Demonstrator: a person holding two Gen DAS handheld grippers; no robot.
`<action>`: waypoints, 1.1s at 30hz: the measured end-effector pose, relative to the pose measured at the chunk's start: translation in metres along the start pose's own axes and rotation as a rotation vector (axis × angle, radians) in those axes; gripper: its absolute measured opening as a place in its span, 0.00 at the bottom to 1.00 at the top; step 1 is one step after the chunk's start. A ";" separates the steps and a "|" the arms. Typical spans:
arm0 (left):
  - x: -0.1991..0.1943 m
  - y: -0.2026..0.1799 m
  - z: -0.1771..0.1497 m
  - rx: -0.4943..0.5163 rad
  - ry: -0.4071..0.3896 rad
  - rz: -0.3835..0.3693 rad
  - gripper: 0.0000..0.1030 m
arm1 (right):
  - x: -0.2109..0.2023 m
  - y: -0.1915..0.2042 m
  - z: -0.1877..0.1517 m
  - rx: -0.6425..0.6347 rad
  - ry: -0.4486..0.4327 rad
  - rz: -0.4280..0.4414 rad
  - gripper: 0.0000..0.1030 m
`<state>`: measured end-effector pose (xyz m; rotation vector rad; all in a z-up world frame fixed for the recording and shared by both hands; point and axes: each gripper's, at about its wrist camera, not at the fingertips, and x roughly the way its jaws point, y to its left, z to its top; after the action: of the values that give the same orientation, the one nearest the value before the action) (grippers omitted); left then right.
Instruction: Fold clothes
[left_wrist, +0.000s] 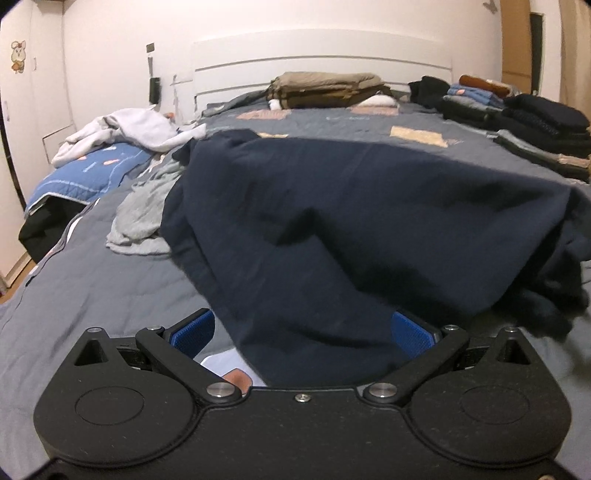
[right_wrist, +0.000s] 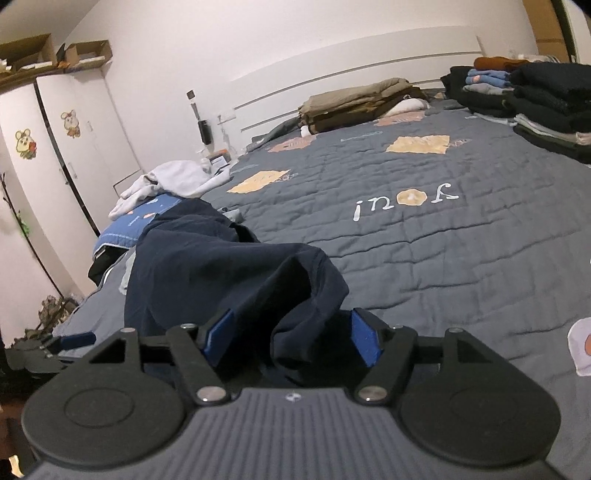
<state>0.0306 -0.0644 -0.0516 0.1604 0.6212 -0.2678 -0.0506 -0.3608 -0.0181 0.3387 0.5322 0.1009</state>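
Navy garment strung between my two grippers, low over the bed

Cloth runs side to side between my hands. The navy garment (left_wrist: 332, 221) drapes straight ahead of my left gripper (left_wrist: 303, 334), a fold of it falling down into the gap between the blue pads (left_wrist: 194, 332). Those jaws stand wide apart and I see no pinch on the fabric, so I read the left as released with the cloth merely lying in its mouth.

Seen from my right gripper (right_wrist: 291, 338), the same garment (right_wrist: 221, 266) lies ahead and off to the left, its long axis stretching from my jaws toward the left gripper, whose blue tip shows just at the left edge. A bunched end sits between the right pads (right_wrist: 364, 341), but they stand clear of it: let go too.

Both grippers point forward and somewhat downward, close over the grey quilt (right_wrist: 424, 229).

I judge the next move to be a fresh pick on an edge, and the right hand sits nearer a free corner. Folded stacks (right_wrist: 535, 103) lie well beyond, far right.
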 end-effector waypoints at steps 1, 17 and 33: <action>0.003 0.000 -0.001 -0.007 0.010 0.004 1.00 | 0.000 0.000 0.000 0.004 0.001 0.000 0.66; 0.042 -0.002 -0.008 -0.092 0.059 -0.013 0.76 | 0.005 0.008 0.003 -0.022 0.009 0.024 0.66; -0.009 -0.016 0.006 -0.064 -0.064 -0.221 0.08 | 0.001 0.002 0.007 0.018 -0.022 0.011 0.66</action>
<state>0.0223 -0.0792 -0.0428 0.0204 0.5836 -0.4645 -0.0459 -0.3609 -0.0127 0.3595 0.5102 0.1031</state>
